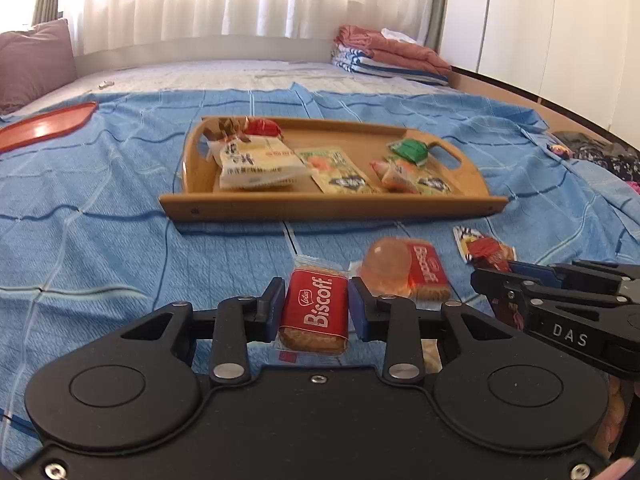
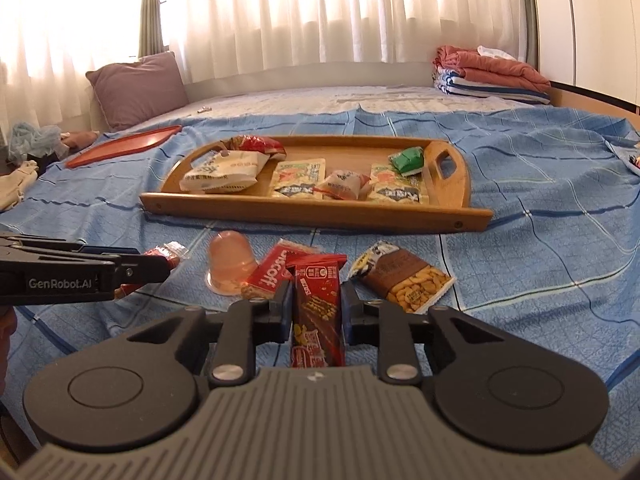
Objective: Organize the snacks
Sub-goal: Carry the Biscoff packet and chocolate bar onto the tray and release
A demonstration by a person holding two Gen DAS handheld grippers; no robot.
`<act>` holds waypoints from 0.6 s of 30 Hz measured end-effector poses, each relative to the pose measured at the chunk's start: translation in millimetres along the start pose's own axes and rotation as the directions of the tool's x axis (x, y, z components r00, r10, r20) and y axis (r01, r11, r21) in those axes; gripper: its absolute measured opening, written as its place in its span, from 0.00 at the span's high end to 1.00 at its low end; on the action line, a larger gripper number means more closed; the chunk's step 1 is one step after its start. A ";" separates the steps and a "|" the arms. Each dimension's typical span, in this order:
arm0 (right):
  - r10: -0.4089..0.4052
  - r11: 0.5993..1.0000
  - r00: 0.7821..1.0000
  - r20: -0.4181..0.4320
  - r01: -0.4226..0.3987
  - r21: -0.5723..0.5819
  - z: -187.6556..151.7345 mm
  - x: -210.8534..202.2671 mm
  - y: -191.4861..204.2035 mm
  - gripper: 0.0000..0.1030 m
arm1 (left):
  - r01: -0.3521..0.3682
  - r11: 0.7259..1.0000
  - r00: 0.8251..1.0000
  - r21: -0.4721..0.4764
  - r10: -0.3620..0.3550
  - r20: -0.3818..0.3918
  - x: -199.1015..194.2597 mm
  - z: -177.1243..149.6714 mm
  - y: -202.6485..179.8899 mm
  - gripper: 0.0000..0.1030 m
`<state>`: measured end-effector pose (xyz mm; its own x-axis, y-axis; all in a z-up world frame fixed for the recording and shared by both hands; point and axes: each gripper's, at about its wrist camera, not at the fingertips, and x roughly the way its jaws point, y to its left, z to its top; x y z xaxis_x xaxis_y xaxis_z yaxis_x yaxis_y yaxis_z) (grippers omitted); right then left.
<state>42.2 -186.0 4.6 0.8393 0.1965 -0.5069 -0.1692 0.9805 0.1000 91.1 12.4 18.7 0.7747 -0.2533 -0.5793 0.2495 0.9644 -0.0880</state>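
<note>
The left gripper was clamped on a Biscoff pack, its blue pads pressed against the two long sides, the pack just above the blue sheet. The pack looked light, and the biscuit inside stiff but brittle; a hold across the long edges with mild pressure seemed right, since a hard squeeze would likely crack it. The film wrapper looked slippery, so a grip near the middle seemed safer than one at the crimped ends.

The right gripper was closed on a red bar, held lengthwise between the pads, one end reaching back toward the camera. It seemed light and fairly rigid, and likely to pivot if held far from its centre.

Just beyond on the sheet lay a jelly cup, touching a second Biscoff, with a peanut pack to the right. The cup looked smooth and domed, likely to slip from flat pads, so its lower rim seemed the better hold. The peanut pack looked soft and loosely filled, best pinched at an edge seam.

Farther off stood the wooden tray, already holding several snack packs. Beyond it, well apart, lay a red lid.
</note>
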 end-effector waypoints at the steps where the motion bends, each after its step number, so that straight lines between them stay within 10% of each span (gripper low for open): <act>1: 0.003 1.000 1.000 0.008 -0.003 0.002 2.6 -2.3 0.1 0.73 | -0.005 1.000 1.000 -0.001 0.005 0.008 -2.2 3.5 -0.3 0.68; 18: 0.001 0.995 0.996 0.091 -0.010 0.101 88.0 14.3 -40.5 0.73 | 0.001 0.996 0.999 -0.087 0.003 0.048 13.2 98.8 7.4 0.68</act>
<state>106.5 -222.8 68.6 0.8824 0.1970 -0.4272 -0.1250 0.9736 0.1908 160.6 8.7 90.5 0.8026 -0.2534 -0.5400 0.1985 0.9671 -0.1589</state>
